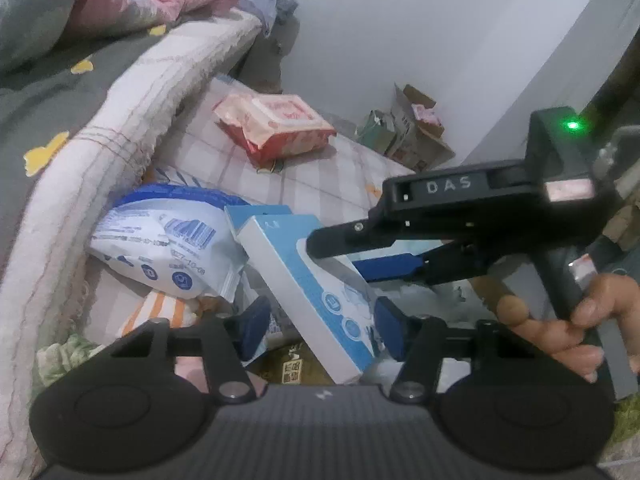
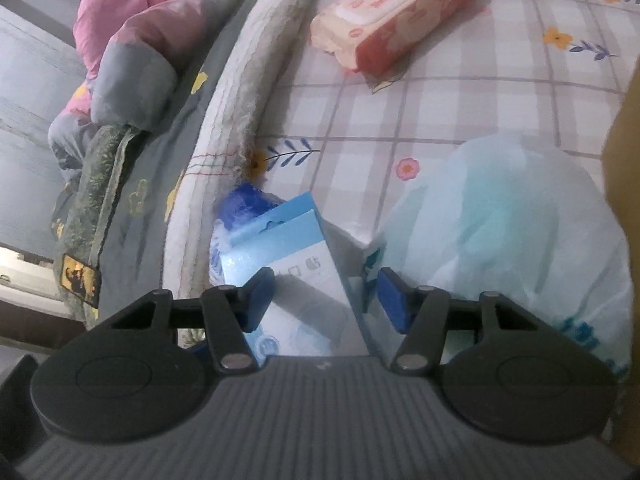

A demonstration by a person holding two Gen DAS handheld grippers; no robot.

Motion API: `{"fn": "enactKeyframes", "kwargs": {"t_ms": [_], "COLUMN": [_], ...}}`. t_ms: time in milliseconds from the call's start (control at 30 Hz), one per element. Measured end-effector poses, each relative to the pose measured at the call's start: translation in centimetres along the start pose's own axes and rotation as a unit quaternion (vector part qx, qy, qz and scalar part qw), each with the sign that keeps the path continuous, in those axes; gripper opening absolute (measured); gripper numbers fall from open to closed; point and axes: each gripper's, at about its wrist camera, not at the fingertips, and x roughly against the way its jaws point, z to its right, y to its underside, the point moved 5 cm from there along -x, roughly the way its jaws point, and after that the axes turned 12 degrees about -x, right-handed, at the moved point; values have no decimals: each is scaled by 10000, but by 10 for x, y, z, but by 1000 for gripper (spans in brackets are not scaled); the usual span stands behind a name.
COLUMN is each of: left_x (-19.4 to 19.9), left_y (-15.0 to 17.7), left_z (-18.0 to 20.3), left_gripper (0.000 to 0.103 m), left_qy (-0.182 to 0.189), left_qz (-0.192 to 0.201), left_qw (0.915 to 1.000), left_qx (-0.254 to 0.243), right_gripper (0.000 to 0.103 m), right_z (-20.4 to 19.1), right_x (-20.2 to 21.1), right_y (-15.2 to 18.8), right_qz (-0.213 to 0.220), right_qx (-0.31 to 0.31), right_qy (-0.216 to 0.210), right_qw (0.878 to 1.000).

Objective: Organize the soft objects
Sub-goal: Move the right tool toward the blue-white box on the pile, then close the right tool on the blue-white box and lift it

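A blue-and-white carton [image 1: 296, 280] leans on a blue-and-white soft pack [image 1: 160, 236] on the checked bed sheet [image 2: 440, 100]. In the left wrist view my left gripper [image 1: 323, 326] stands open around the carton's lower end; its right pad is close against it and its left pad is clear. My right gripper [image 1: 340, 258] comes in from the right, held by a hand [image 1: 580, 328], with its fingers above and below the carton's upper part. In the right wrist view that right gripper [image 2: 327, 302] is open over the carton [image 2: 288, 248], with a gap at its right pad. A red wipes pack [image 1: 276, 128] lies farther back.
A thick rolled blanket edge [image 1: 100, 140] borders the sheet on the left, with a pink quilt [image 2: 140, 20] beyond. A pale translucent plastic bag [image 2: 512, 220] sits right of the carton. An orange-striped cloth [image 1: 160, 312] lies under the soft pack. Open cardboard boxes [image 1: 416, 132] stand by the white wall.
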Motion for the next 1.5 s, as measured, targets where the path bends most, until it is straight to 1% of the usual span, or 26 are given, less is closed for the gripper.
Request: {"fn": "enactKeyframes", "kwargs": {"t_ms": [33, 67, 200, 367, 433, 533, 700, 867, 967, 1100, 1233, 1367, 1500], "left_x": [-4, -6, -9, -10, -9, -3, 15, 35, 47, 57, 61, 55, 41], "left_y": [0, 0, 1, 0, -1, -3, -6, -12, -17, -23, -29, -38, -48], "left_z": [-1, -2, -8, -13, -15, -15, -13, -4, 5, 19, 40, 66, 101], "left_gripper": [51, 46, 46, 46, 46, 46, 46, 45, 45, 45, 45, 45, 45], "left_qy": [-9, -24, -12, 118, 102, -2, -1, -81, -163, -155, -94, 29, 261], "left_qz": [-29, -54, -51, -143, -155, -98, 41, 243, 387, 511, 567, 559, 455], "left_qw": [10000, 10000, 9999, 9990, 9987, 9988, 9984, 9984, 9982, 9981, 9983, 9984, 9978], "left_qx": [16, 16, 135, 403, 477, 484, 560, 506, 418, 302, 132, -88, -401], "right_gripper": [56, 56, 56, 56, 53, 50, 49, 49, 49, 49, 49, 49, 49], "right_z": [-1, -3, -11, -17, -21, -27, -39, -51, -56, -57, -49, -31, 1], "right_x": [-2, -4, -8, -7, -4, 2, 16, 36, 51, 72, 97, 125, 160], "right_y": [-1, -1, 0, 4, 6, 11, 19, 28, 34, 38, 43, 44, 43], "right_qz": [-23, -43, -100, -70, -7, 66, 166, 330, 419, 574, 750, 963, 1228], "right_qx": [15, 32, 153, 361, 471, 572, 701, 834, 884, 916, 879, 785, 503], "right_qy": [-24, -44, -45, 17, 74, 66, -5, -129, -243, -335, -421, -455, -418], "right_qw": [10000, 10000, 9998, 9993, 9989, 9983, 9974, 9959, 9949, 9936, 9924, 9912, 9903]}}
